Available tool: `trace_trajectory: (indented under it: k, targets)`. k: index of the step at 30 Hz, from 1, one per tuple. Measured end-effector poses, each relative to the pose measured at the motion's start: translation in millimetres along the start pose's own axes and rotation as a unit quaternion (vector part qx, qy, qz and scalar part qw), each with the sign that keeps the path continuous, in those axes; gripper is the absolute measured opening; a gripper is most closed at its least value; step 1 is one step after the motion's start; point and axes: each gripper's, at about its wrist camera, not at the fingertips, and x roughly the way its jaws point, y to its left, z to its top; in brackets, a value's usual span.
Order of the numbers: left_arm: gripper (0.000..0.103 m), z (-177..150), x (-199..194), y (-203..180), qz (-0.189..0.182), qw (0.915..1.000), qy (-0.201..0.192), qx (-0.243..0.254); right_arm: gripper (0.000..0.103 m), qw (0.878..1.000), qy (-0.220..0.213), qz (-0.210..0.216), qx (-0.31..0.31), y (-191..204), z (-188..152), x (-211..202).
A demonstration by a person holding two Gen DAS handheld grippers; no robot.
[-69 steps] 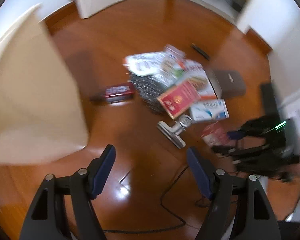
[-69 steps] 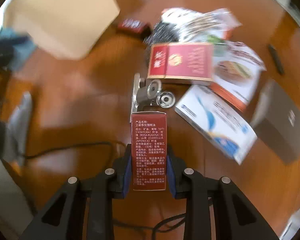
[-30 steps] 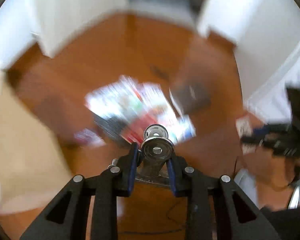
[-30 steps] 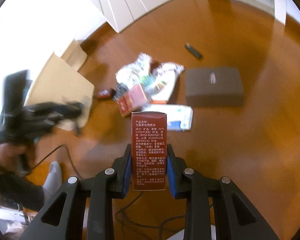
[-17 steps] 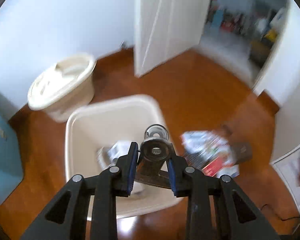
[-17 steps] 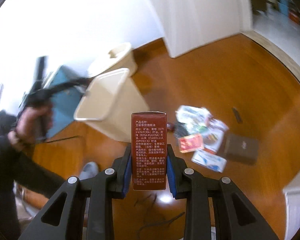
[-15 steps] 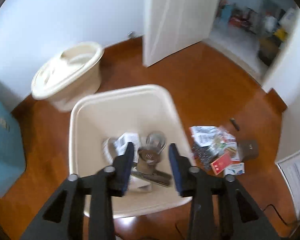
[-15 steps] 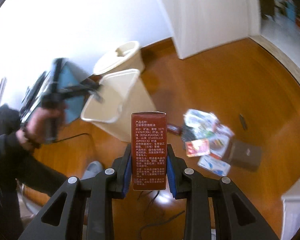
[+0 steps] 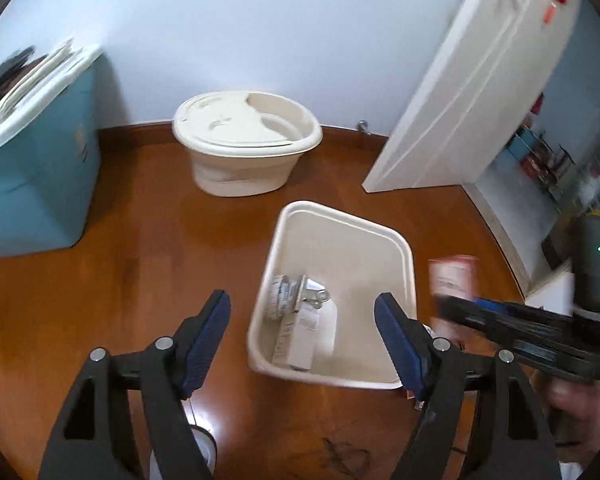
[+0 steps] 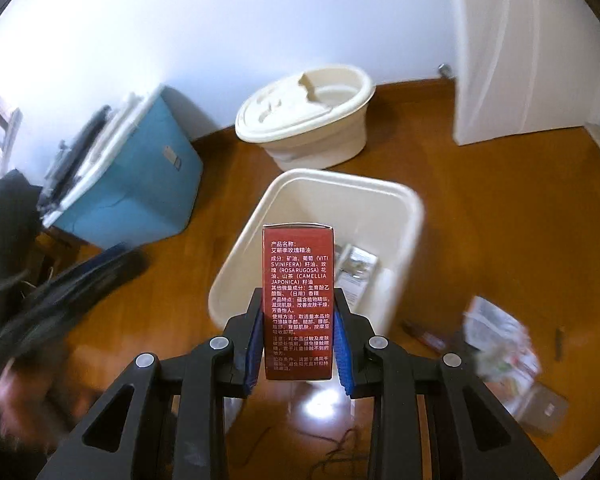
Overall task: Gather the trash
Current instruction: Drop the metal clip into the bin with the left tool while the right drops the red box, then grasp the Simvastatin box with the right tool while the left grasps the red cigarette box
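My left gripper (image 9: 302, 320), just opening, hangs empty above the bin (image 9: 406, 248); my right gripper's (image 10: 297, 350) fingers clamp the red box (image 10: 297, 300).

Black fingers (image 9: 203, 334), blue pads (image 10: 342, 344)

Upright red box (image 10: 298, 304) over cream bin (image 10: 414, 216)

Open bin (image 9: 407, 249) mouth, round lidded tub (image 9: 247, 148) well behind
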Motion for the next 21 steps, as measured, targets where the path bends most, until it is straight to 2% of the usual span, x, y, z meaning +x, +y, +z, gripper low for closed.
trace_trajectory:
  k: [3, 5, 7, 10, 11, 13, 16, 19, 21]
  targets:
    - [0.074, 4.2, -0.4, 8.0, -0.001, 1.0000, -0.001, -0.008, 0.034, 0.999, 0.038, -0.006, 0.018, 9.2, 9.4, 57.6]
    - [0.074, 6.7, -3.4, 6.1, -0.001, 1.0000, -0.007, 0.000, 0.037, 0.998, 0.052, -0.016, 0.030, 7.5, 11.0, 70.5]
    - [0.074, 4.7, -5.4, 0.8, -0.004, 0.9999, -0.007, 0.008, 0.047, 0.998, 0.048, -0.012, 0.032, 6.7, 9.0, 62.8]
    - [0.074, -3.1, -0.5, -15.4, -0.013, 0.9994, -0.003, 0.032, 0.052, 0.999, 0.033, -0.012, 0.013, -6.6, -3.1, 23.1]
    - [0.074, -6.4, -1.5, -22.4, -0.014, 0.9990, -0.004, 0.043, 0.052, 0.999, 0.030, -0.008, 0.004, -20.2, -14.1, -0.1]
    - [0.074, -16.9, 2.5, -43.5, -0.019, 0.9973, -0.003, 0.071, 0.061, 0.999, 0.030, -0.014, -0.005, -43.4, -37.8, -30.7]
    - [0.074, -35.8, 13.0, -79.6, -0.035, 0.9924, 0.006, 0.118, 0.064, 0.997, 0.055, -0.060, 0.003, -109.0, -98.6, -61.1]
    - [0.074, -59.6, 26.6, -119.2, -0.051, 0.9860, 0.016, 0.158, 0.064, 0.984, 0.119, -0.136, 0.011, -184.5, -176.5, -50.3]
    - [0.074, -75.2, 38.5, -140.8, -0.062, 0.9824, 0.028, 0.174, 0.064, 0.974, 0.157, -0.166, -0.005, -221.0, -217.9, -28.3]
